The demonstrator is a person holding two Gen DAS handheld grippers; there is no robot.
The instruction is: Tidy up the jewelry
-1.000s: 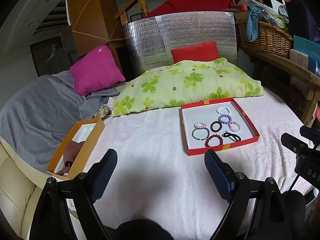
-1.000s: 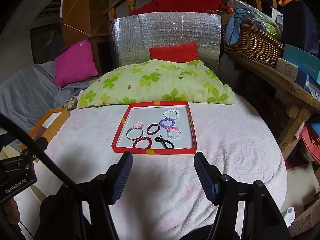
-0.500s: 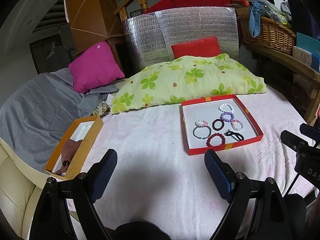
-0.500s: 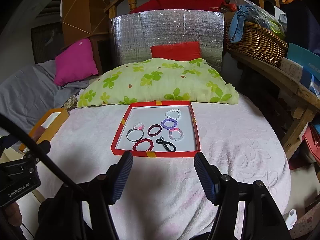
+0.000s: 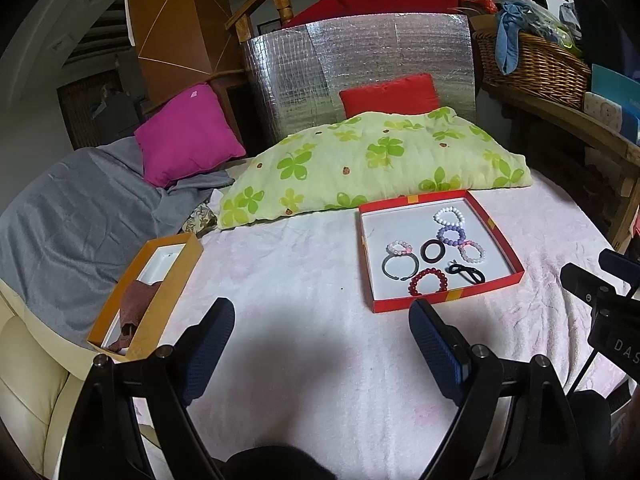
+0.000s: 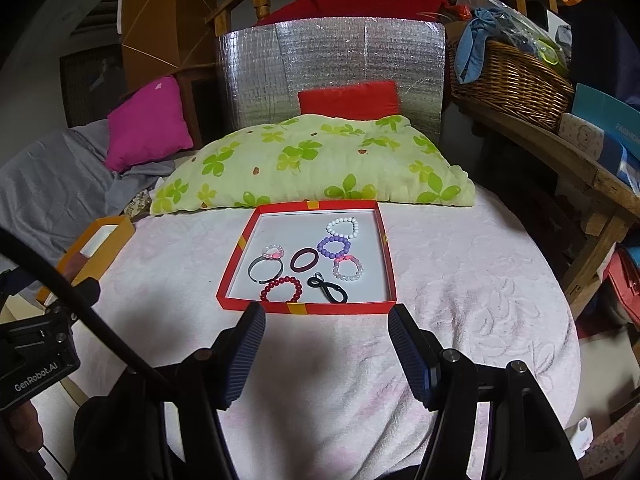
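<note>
The jewelry is contained in a shallow red tray (image 6: 384, 256) with a white floor, placed on the pink towel-covered surface (image 6: 460, 280) just in front of a green clover-print pillow (image 6: 316, 164). Seven pieces are laid in the tray: a white bead bracelet (image 6: 342, 227) at the far side, a purple bead bracelet (image 6: 334, 246) touching it, a pale pink bead bracelet (image 6: 348, 269), a dark maroon band (image 6: 304, 260) at the centre, a grey open bangle (image 6: 265, 270) with a small pink bead ring (image 6: 273, 251) at its far edge, a red bead bracelet (image 6: 281, 288) against the near wall, and a black twisted hair tie (image 6: 328, 288).

The right claw (image 6: 326, 322) is held just short of the tray's near wall; its jaws are spread wide and nothing is held between them. The left claw (image 5: 322, 320) is positioned to the left of the tray, over bare towel; its jaws are likewise spread wide and empty.

An orange box (image 5: 178, 280) containing a brown cloth (image 5: 134, 304) is located at the left edge of the surface, well apart from the tray. A magenta cushion (image 5: 188, 132), a red cushion (image 5: 390, 94) and a silver foil panel (image 5: 360, 60) are located behind the pillow.
</note>
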